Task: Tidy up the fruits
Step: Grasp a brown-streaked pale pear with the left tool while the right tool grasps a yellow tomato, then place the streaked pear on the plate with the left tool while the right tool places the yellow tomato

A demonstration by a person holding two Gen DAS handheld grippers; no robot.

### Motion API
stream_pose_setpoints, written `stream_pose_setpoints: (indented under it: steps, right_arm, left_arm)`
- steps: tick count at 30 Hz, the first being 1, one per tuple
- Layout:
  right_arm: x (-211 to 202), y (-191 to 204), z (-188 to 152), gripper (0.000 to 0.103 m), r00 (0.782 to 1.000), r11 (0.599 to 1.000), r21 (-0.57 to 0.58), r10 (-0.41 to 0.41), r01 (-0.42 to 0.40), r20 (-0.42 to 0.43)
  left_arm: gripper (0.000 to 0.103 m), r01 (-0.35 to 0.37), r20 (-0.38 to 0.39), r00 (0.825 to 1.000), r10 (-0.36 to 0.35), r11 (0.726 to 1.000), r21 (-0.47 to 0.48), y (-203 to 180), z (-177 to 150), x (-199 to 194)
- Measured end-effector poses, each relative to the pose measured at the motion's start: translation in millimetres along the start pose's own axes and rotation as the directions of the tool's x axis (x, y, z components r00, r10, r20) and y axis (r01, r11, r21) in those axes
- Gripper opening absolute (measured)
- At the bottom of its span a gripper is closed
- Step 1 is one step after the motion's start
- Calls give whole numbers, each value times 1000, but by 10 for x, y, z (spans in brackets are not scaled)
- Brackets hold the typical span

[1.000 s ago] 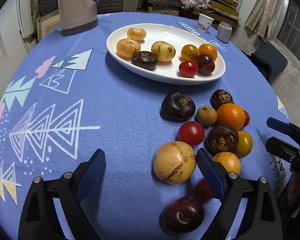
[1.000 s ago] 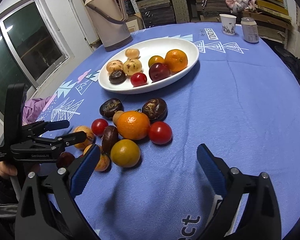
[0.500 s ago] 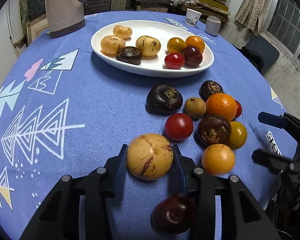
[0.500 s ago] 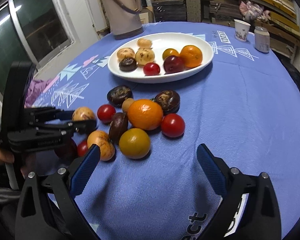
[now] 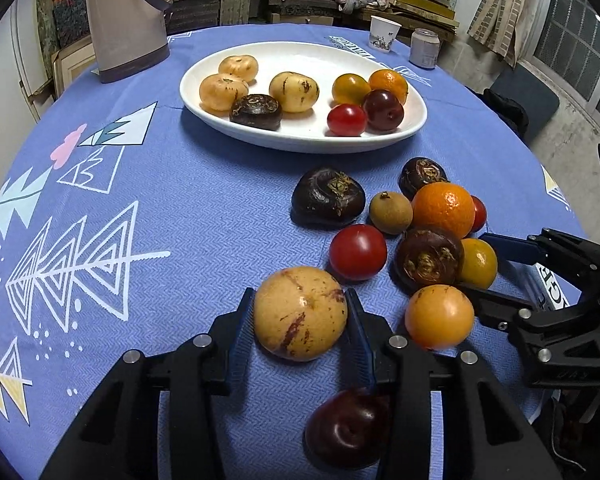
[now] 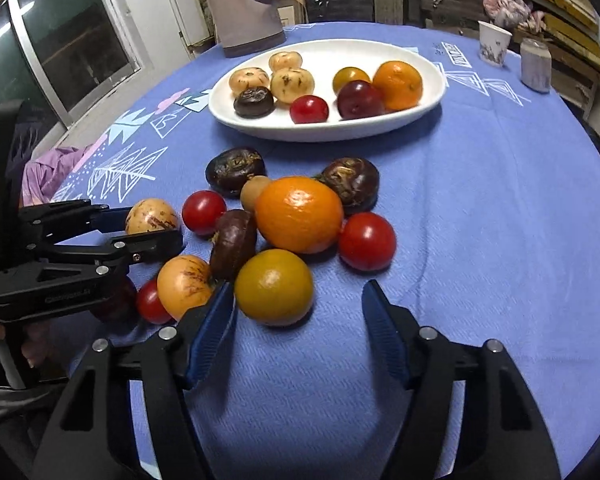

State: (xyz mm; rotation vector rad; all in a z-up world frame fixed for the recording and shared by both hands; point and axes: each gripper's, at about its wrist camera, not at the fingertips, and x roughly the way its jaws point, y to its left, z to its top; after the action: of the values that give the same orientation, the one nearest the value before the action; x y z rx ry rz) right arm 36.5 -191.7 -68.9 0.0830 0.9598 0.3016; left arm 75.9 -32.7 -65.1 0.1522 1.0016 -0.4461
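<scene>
On the left side of the round table, the blue tablecloth (image 5: 172, 208) with white geometric tree prints is lying bare, and a tall beige thermos jug (image 5: 124, 20) is standing at its far edge. Just right of the jug, a white oval ceramic plate (image 5: 300, 142) is holding tan speckled fruits and a dark brown one at its left end, and a yellow, an orange, a red and a dark purple fruit at its right end.

Nearer the camera, the left gripper (image 5: 300, 316) is clamping a large round tan fruit with reddish streaks (image 5: 300, 312): both blue pads are pressing against its sides while it sits on the cloth. A dark purple plum (image 5: 348, 428) is lying just below it, under the right finger.

To the right, a loose cluster of fruit is sitting on the cloth: a dark brown wrinkled fruit (image 5: 328, 200), a red tomato (image 5: 358, 252), a small brown round fruit (image 5: 391, 213), a big orange (image 5: 443, 209) and a smooth yellow-orange tomato (image 6: 274, 286) at the near edge.

The right gripper (image 6: 300, 320) is closing its jaws, still apart; the yellow-orange tomato is sitting just ahead of its left pad, not pinched. Far right, a white paper cup (image 6: 494, 43) and a pale can (image 6: 536, 65) are standing.
</scene>
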Motion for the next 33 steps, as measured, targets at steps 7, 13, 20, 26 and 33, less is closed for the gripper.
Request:
stream_pose_setpoints:
  steps: [7,13,20,26,33]
  right_arm:
    - [12,102,9,37,999,998,-45,44,-45,-17]
    - [-178,-8,13,37,998,998,-17,64,-64,23]
    - [-410,-134,67,37,995,998,4,66,-67,73]
    - [-494,-91,120,37,992,996,-24,83,-82,91]
    - [-591,-117,436,37,986,996,-58,72,-64,151]
  left_arm:
    - [44,12,1,1000,-12,1000,2,21,6,6]
    - [44,9,-7,1000,-9,1000,1,30,3,0]
    - [44,6,35,999,-5,1000,-14,97,72,-168]
    - [44,1,82,997,0,1000,-10,127,266,-337]
    - [44,-22,112,993,23,1000,-9,188,639,-363]
